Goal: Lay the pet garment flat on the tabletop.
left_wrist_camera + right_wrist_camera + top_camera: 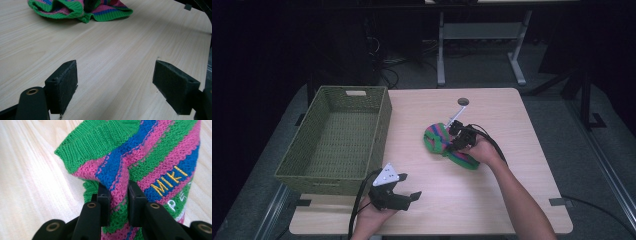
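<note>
Near the front edge of the table [512,200], left of centre, the left gripper [404,195] rests low over the bare wood in the person's left hand [371,216], a grey three-cornered plate on top of it. Its jaws stand wide apart with nothing between them; the left gripper view shows the two black pads [62,86] spread over empty tabletop [112,62], the knit bundle [80,10] well beyond them.

Toward the middle of the table, slightly right of centre, lies the striped knitted garment [443,144], green, pink and blue, bunched into a small heap. The right gripper [457,140] sits on its right side, held by the person's right hand [484,150], the forearm coming in from the front right edge. The right gripper view shows the jaws closed nearly together on a raised fold of the knit [117,192], the pads pressing it from both sides; yellow stitched letters reading MIKI [168,180] sit just right of the pinch.

Along the left edge, from the near part to the back, stands a green woven basket [382,130], well apart from the garment. A round grommet hole [463,101] sits near the back edge.
</note>
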Demonstrator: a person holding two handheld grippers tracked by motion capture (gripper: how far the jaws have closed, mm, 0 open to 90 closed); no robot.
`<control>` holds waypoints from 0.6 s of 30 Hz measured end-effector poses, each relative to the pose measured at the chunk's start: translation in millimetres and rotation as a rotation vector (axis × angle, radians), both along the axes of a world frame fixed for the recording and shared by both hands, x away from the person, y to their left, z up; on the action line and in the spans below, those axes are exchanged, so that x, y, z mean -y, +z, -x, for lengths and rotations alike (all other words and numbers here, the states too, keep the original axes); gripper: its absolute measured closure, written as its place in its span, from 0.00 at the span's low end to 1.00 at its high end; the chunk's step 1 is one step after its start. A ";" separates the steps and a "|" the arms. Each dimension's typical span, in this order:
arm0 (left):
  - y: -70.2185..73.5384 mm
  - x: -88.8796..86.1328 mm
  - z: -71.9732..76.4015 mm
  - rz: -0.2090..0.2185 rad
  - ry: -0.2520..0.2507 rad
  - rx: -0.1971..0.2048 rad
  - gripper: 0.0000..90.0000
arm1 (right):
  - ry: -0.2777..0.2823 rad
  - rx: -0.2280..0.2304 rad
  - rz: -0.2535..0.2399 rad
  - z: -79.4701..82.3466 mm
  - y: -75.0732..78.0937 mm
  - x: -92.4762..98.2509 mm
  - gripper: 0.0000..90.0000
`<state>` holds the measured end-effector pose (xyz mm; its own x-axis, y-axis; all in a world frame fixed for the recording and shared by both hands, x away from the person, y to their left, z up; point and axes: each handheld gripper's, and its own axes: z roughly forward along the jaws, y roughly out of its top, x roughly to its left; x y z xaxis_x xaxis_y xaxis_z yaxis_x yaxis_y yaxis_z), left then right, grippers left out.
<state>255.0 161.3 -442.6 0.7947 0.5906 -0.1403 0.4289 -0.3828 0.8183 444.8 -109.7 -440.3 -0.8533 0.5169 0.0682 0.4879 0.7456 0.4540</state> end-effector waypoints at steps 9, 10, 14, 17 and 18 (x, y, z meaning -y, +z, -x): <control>0.5 -3.2 -1.1 0.010 0.010 -0.002 0.22 | -0.049 -0.025 -0.119 0.2 23.2 28.2 0.83; 0.3 -3.6 -1.2 0.016 0.014 -0.003 0.22 | -0.054 -0.023 -0.131 1.0 26.5 31.2 0.83; 0.4 -5.2 -0.8 0.024 0.021 -0.008 0.22 | -0.070 -0.028 -0.178 1.9 35.6 41.8 0.83; 0.5 -4.7 -1.3 0.027 0.013 -0.008 0.22 | -0.076 -0.024 -0.210 4.6 43.3 48.4 0.83; 0.2 -4.5 -1.6 0.026 0.010 -0.009 0.22 | -0.077 -0.020 -0.221 5.6 45.6 50.2 0.83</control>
